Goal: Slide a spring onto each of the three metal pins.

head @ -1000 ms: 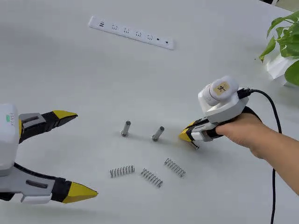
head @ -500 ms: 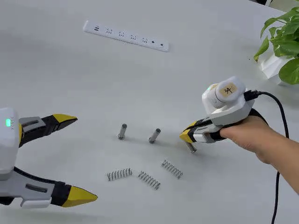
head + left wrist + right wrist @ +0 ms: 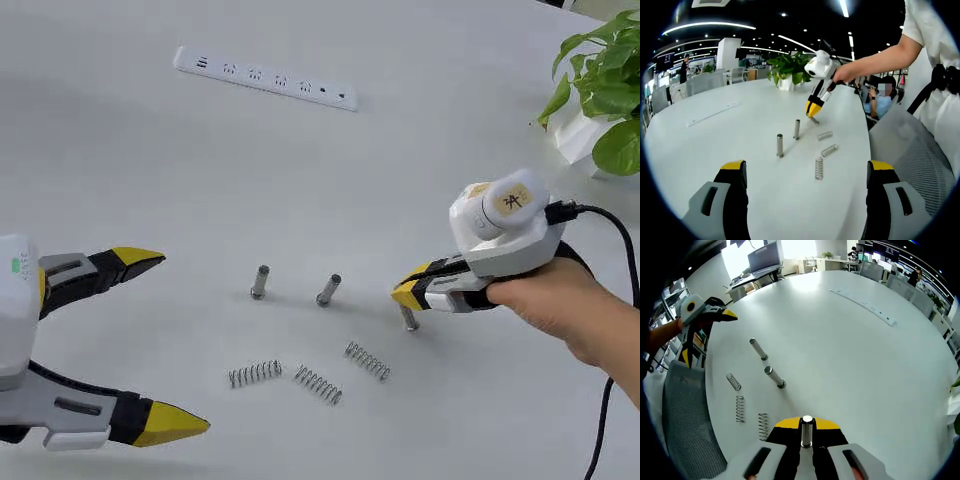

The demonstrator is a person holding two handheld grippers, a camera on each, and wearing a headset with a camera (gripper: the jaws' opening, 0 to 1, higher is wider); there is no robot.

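Three springs (image 3: 318, 384) lie on the desk (image 3: 150, 170) in the head view, near two standing pins (image 3: 260, 281); a power strip (image 3: 265, 78) and plant (image 3: 600, 85) sit well apart. Left gripper view: left tongs (image 3: 806, 167) gape wide. Right gripper view: right tongs (image 3: 806, 427) clamp the third pin (image 3: 806, 420).

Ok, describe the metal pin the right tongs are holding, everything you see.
The short silvery metal pin is a smooth, shiny cylinder. The right tongs are shut on it, yellow tips pinching its shaft. It stands roughly upright, lower end at or just above the white table; contact unclear.
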